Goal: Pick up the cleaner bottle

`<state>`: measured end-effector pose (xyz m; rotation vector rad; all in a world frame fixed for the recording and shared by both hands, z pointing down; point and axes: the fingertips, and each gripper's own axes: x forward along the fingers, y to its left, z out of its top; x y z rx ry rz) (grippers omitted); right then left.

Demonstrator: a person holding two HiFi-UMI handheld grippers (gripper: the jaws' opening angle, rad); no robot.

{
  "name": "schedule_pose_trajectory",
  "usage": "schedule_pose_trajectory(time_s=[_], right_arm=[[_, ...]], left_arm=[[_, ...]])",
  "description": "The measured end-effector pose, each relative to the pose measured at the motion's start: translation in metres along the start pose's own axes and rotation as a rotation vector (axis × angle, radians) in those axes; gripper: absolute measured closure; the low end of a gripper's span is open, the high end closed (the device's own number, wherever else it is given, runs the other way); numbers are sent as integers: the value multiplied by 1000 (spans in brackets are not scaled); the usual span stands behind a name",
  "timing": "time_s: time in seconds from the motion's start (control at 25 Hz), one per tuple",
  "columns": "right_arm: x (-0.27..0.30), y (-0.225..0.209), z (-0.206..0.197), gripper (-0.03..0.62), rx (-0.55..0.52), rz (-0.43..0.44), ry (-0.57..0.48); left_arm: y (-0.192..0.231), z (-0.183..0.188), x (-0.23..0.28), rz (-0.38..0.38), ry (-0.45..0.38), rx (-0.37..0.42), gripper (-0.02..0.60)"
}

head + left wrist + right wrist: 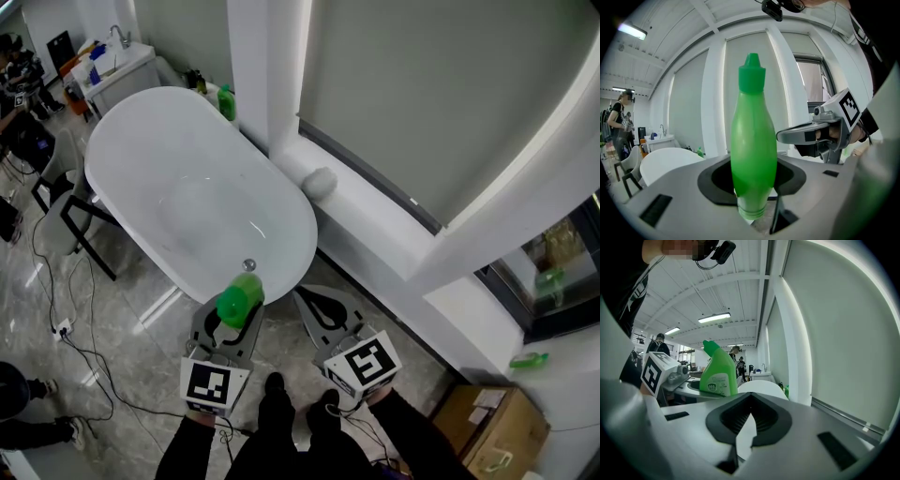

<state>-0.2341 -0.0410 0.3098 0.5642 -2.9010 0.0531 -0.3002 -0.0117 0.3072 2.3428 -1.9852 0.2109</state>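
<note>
Bottle-wise, the head view showed the green cleaner bottle [240, 298] already off the ground, hanging just past the near end of the white bathtub [112, 131], pinched low down in the left gripper [232, 317]. The right gripper [309, 298] sat just beside that same end of the tub with its tips together and nothing in it. A second green bottle [226, 101] stood at the far end of the tub. In the left gripper view the cleaner bottle [752, 140] was edge-on: smooth glossy plastic, narrow, swelling in the middle and tapering to a ridged cap, upright, with the jaws of the left gripper [752, 187] clamped on its lower body just above a ridged ring at the foot. My guess was it'd feel light-ish and a bit squashy, and slick where it curves. A low hold like that could let the top tip over, so I'd grab nearer the widest part. The tub [665, 159] was off to the left, behind. In the right gripper view, the right gripper [749, 401] was pressed shut on air, its dark ribbed pads meeting at the tips. The bottle [717, 371] showed its flat labelled face, close to the tub [761, 387].
</note>
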Motion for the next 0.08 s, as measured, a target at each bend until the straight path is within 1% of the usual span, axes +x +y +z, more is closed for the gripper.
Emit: schedule_pose_trajectory(time_s=[0.08], right_arm=[[0,2,2,592,-1,-1,-3]], left_arm=[[2,1,-2,-1,0,1,393]])
